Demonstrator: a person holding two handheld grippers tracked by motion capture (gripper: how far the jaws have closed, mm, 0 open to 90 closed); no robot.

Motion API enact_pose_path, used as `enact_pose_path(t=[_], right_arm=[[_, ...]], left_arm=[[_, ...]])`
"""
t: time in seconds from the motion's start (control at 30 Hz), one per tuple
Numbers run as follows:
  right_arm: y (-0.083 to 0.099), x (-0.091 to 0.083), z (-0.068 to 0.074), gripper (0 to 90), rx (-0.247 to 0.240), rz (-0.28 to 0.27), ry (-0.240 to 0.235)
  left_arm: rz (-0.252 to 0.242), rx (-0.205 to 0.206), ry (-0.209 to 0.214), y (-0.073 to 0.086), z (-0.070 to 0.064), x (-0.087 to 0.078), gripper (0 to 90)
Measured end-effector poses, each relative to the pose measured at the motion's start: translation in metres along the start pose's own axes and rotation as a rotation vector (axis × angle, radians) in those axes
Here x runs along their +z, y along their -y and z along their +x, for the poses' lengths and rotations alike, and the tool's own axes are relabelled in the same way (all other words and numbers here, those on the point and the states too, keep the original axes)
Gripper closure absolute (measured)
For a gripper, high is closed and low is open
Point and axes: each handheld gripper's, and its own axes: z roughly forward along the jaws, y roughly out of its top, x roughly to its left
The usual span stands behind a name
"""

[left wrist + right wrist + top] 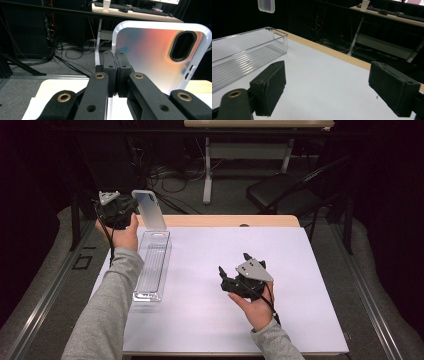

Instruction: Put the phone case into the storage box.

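A white-rimmed phone case (149, 209) with an iridescent back is held up in the air above the far end of a clear plastic bin (151, 267). My left gripper (131, 211) is shut on the case's left edge; in the left gripper view the jaws pinch the case (155, 57) near its rim, with the camera cutout at the upper right. My right gripper (233, 263) rests low over the middle of the white table mat (210, 310), open, with nothing between its pads (270, 85). The bin (242, 55) lies to its left and looks empty.
The long clear bin lies lengthwise along the mat's left side. A black chair (285, 190) and a white desk leg (207, 170) stand beyond the table's wooden far edge (225, 221), with cables on the floor.
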Motion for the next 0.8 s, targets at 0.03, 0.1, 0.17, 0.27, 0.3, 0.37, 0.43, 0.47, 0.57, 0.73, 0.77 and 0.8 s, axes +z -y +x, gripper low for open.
enact_pose_path(t=[0.03, 0.1, 0.17, 0.27, 0.3, 0.37, 0.43, 0.47, 0.57, 0.73, 0.77, 0.8], right_arm=[[0.0, 0.0, 0.0, 12.8, 0.001, 0.001, -0.003], [0.0, 0.0, -0.001, 10.5, 0.007, 0.002, -0.008], [0.0, 0.0, -0.001, 9.7, 0.013, 0.004, -0.012], [0.001, 0.001, -0.003, 8.6, 0.015, 0.009, 0.005], [0.001, 0.001, -0.004, 6.3, 0.014, 0.015, -0.006], [0.002, 0.001, -0.004, 5.0, 0.024, 0.02, -0.015], [0.002, 0.001, -0.006, 5.0, 0.033, 0.02, -0.013], [0.002, 0.001, -0.006, 4.6, 0.035, 0.018, -0.012], [0.002, -0.001, -0.009, 3.0, 0.045, 0.019, -0.015], [0.003, -0.003, -0.014, 0.4, 0.047, 0.022, -0.024], [0.003, -0.004, -0.015, 0.0, 0.051, 0.018, -0.023], [0.003, -0.005, -0.015, 0.0, 0.049, 0.018, -0.024]], left_arm=[[0.001, 0.0, -0.003, 0.0, 0.001, 0.001, 89.0], [0.002, -0.003, -0.01, 0.0, 0.003, 0.002, 89.0], [0.006, -0.003, -0.013, 0.001, 0.006, 0.004, 89.0], [0.008, -0.005, -0.018, 0.001, 0.009, 0.005, 89.0], [0.007, -0.005, -0.02, 0.001, 0.01, 0.005, 89.0], [0.007, -0.008, -0.027, 0.001, 0.011, 0.006, 89.0], [0.012, -0.006, -0.032, 0.002, 0.013, 0.008, 89.0], [0.015, -0.003, -0.04, 0.003, 0.014, 0.009, 89.0], [0.017, -0.005, -0.049, 0.006, 0.016, 0.012, 89.0], [0.022, 0.005, -0.066, 0.009, 0.018, 0.017, 89.0], [0.023, 0.006, -0.069, 0.01, 0.018, 0.019, 89.0], [0.022, 0.009, -0.072, 0.011, 0.018, 0.021, 89.0]])
